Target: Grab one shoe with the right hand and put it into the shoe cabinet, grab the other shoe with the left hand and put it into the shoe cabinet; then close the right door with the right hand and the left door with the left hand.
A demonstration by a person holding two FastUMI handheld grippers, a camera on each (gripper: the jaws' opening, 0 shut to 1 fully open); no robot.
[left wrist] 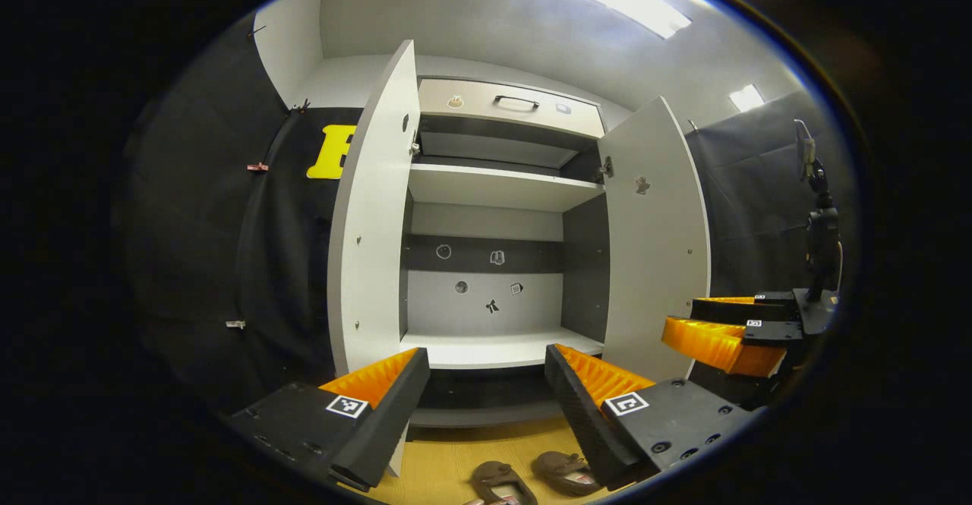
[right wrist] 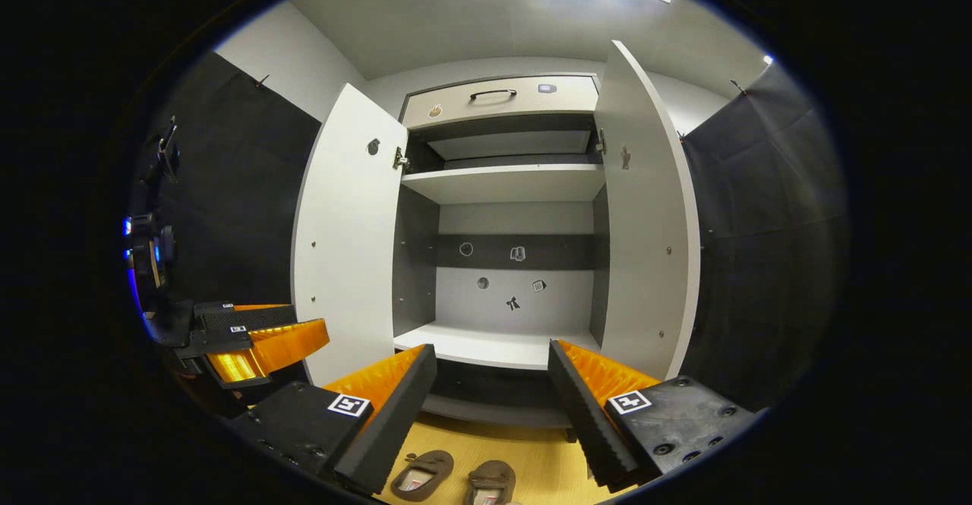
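Note:
Two brown shoes (left wrist: pixel 531 478) (right wrist: pixel 456 478) lie side by side on the wooden floor in front of the shoe cabinet (left wrist: pixel 493 262) (right wrist: pixel 501 254). Both cabinet doors stand wide open, the left door (left wrist: pixel 372 216) (right wrist: pixel 345 239) and the right door (left wrist: pixel 657 239) (right wrist: pixel 645 216). The lower shelf (left wrist: pixel 497 349) (right wrist: pixel 493 345) is bare. My left gripper (left wrist: pixel 486 402) hovers open above the shoes, holding nothing. My right gripper (right wrist: pixel 493 406) is open too, likewise above the shoes. Each gripper appears at the other view's side, the right gripper (left wrist: pixel 729 334) and the left gripper (right wrist: pixel 250 342).
An upper shelf (left wrist: pixel 501 186) and a drawer with a handle (left wrist: pixel 516 102) sit at the cabinet's top. Black cloth walls flank the cabinet. A camera stand (left wrist: pixel 820 224) rises at the right of the left gripper view.

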